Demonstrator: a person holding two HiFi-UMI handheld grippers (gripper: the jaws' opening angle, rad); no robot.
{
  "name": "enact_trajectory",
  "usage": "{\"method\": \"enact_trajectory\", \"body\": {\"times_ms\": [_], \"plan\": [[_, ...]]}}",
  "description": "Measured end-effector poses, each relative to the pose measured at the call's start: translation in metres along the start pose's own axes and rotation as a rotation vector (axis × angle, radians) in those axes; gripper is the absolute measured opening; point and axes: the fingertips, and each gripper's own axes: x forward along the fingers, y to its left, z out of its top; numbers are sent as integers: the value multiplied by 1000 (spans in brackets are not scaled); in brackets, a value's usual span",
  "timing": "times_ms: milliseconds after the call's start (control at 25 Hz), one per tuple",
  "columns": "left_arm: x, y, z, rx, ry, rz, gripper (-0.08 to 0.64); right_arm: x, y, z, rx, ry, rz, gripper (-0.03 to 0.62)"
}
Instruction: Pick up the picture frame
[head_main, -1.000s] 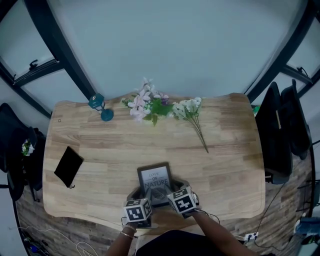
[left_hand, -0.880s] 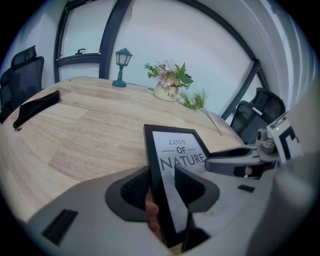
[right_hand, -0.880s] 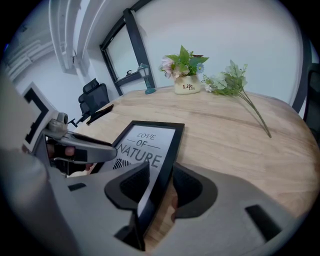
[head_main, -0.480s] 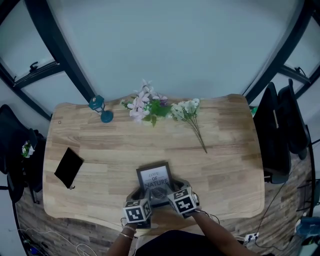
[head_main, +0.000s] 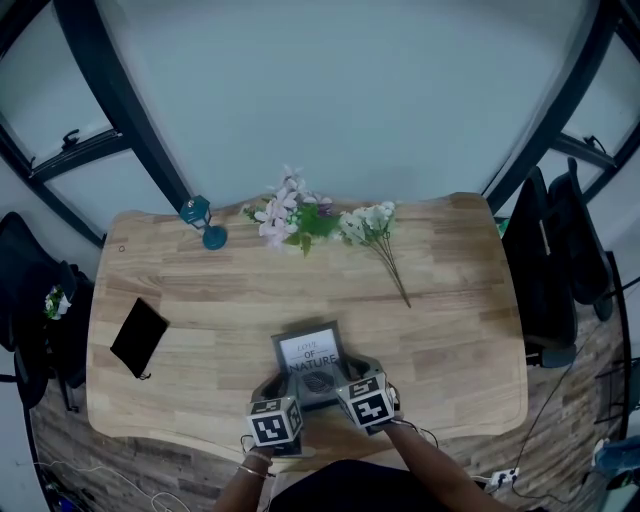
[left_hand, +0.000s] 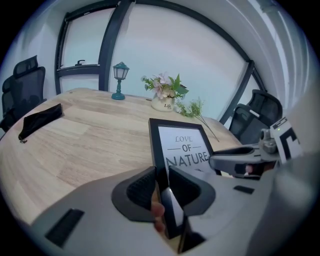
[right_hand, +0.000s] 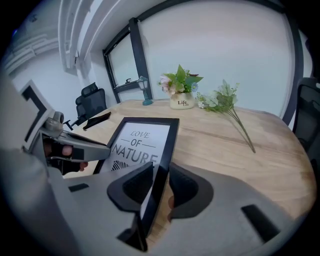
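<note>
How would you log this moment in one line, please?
step: grasping picture frame | left gripper: jaws just closing, pads on frame's left edge | right gripper: jaws just closing, pads on right edge

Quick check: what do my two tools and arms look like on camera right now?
Both the left tool and right tool have grey moulded bodies with dark ribbed pads, each topped by a cube of black-and-white square markers. A thin cable trails at the right one; a slim bracelet circles the left wrist. Both have just been closing, picture frame between.
</note>
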Motion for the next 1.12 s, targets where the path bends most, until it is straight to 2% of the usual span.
{"method": "enact_trajectory", "body": {"times_ms": [680, 1120], "plan": [[-27, -13, 19, 48, -92, -11, 67, -33, -1, 17, -29, -105, -62, 81], [-48, -22, 29, 86, -139, -33, 67, -57, 4, 28, -10, -178, -89, 77]]}}
